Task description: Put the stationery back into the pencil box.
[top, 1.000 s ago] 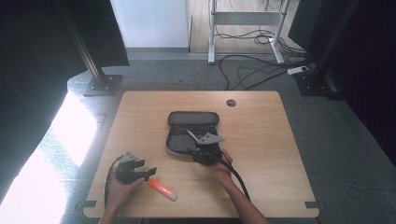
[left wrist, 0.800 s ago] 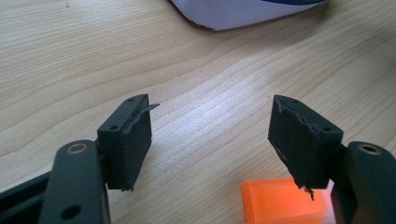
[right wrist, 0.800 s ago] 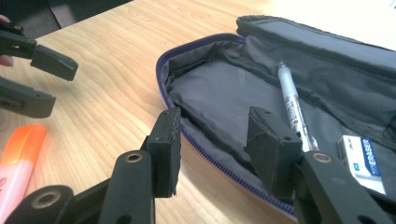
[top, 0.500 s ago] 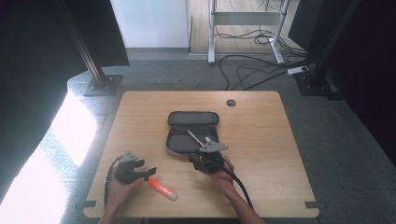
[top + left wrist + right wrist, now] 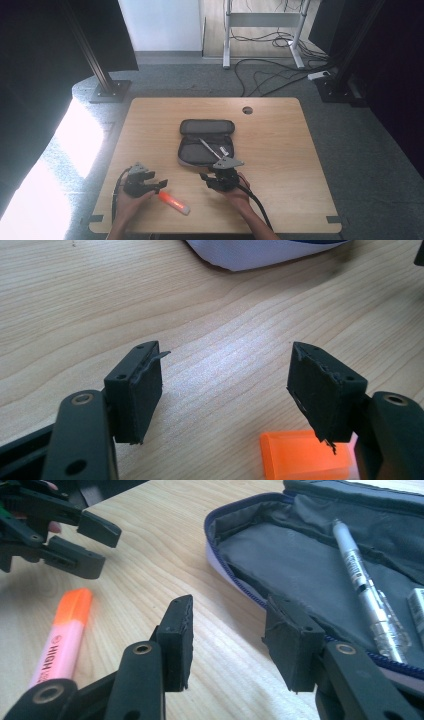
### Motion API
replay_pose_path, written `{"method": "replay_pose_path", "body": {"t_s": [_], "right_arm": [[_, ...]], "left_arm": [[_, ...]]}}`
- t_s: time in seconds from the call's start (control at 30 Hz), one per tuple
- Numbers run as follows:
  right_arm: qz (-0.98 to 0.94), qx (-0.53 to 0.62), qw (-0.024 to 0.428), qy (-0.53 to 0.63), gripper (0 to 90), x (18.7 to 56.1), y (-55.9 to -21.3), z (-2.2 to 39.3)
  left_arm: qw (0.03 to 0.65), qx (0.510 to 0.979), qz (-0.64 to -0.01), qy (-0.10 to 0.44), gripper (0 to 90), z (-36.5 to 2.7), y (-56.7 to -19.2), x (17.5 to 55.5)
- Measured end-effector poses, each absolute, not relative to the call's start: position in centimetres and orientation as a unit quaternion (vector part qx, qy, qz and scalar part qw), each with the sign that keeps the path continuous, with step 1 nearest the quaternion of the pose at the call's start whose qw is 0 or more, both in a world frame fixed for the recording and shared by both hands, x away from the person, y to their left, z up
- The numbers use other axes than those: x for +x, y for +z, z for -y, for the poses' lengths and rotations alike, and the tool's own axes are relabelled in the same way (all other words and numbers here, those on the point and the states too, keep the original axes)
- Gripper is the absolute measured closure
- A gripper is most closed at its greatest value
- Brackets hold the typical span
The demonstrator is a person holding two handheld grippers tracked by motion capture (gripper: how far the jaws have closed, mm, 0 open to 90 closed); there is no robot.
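Note:
An open grey pencil case lies mid-table with a silver pen inside. In the right gripper view the case and the pen sit just ahead and to the right. My right gripper hovers at the case's near edge, open and holding nothing. An orange-capped pink highlighter rests on the wood near the front. My left gripper is open beside the highlighter's orange cap, which lies by the right jaw, not between the pads.
The wooden table has a round cable hole at the back. A small white item lies in the case beside the pen. Black frame posts and cables stand on the floor beyond the table's far edge.
My right gripper has drawn back from over the case toward the table's near edge. The left gripper and the highlighter have stayed put.

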State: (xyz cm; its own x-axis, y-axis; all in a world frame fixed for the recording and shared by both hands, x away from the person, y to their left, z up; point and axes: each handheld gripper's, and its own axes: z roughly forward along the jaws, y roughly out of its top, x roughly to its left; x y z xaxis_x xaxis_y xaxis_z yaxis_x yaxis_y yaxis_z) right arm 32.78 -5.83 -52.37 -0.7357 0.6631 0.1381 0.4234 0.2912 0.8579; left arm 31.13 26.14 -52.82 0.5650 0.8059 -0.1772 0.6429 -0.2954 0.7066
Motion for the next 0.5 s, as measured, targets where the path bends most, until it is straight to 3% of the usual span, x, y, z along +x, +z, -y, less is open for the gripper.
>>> {"method": "replay_pose_path", "body": {"t_s": [0.5], "right_arm": [[-0.800, 0.337, 0.112, 0.483, 53.3, 31.6, -52.9, 5.5]], "left_arm": [[0.384, 0.797, -0.454, 0.107, 30.6, -26.2, -52.8, 31.1]]}}
